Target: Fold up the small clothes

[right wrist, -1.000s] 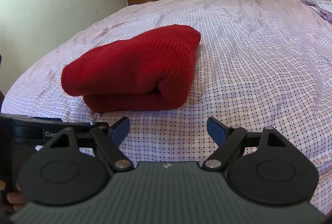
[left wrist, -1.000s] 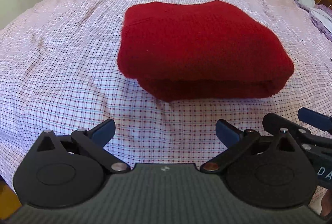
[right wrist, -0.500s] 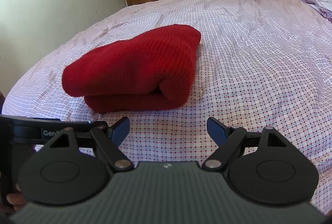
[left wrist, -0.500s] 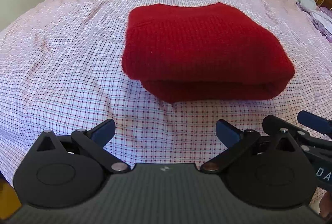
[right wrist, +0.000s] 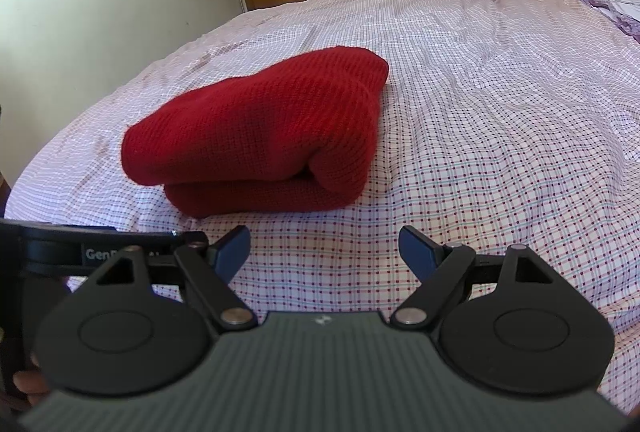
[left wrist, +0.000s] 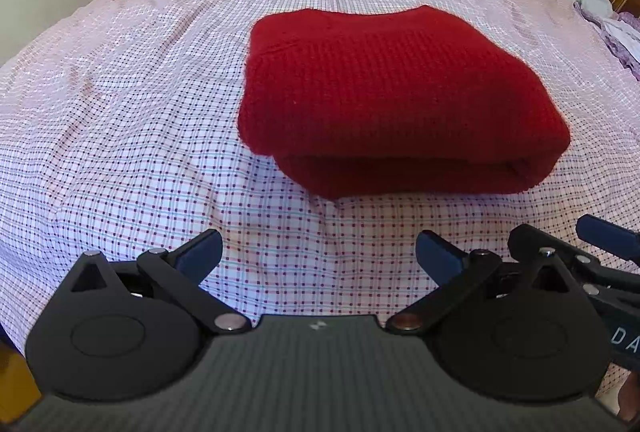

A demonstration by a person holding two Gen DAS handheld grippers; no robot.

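The red knit sweater (left wrist: pixel 396 104) lies folded into a thick, roughly rectangular bundle on the pink checked bedsheet (left wrist: pixel 120 120), up at about twelve to one o'clock from the left gripper (left wrist: pixel 318 252) and at about eleven o'clock from the right gripper (right wrist: pixel 324 248). Both grippers stand with their blue-padded jaws spread wide and nothing between them, hovering above bare sheet just short of the bundle's near edge and touching neither it nor the cloth. The garment looks like a soft, bulky waffle knit: light for its size, floppy, not slippery and not fragile, but springy enough that I would expect the layers to puff open if disturbed. In the right wrist view the rounded fold at the near right corner shows a gap between upper and lower layers, so that corner may be the loosest. If any further handling is needed, I would judge the best hold to be low on the near edge, pinching through all the layers at once, one gripper toward each end, so the stack lifts as one piece instead of peeling apart. Against the earlier frames almost nothing differs: the sweater keeps the same shape and place, the jaws keep the same spread, and the views are barely shifted, which suggests the folding is essentially done.
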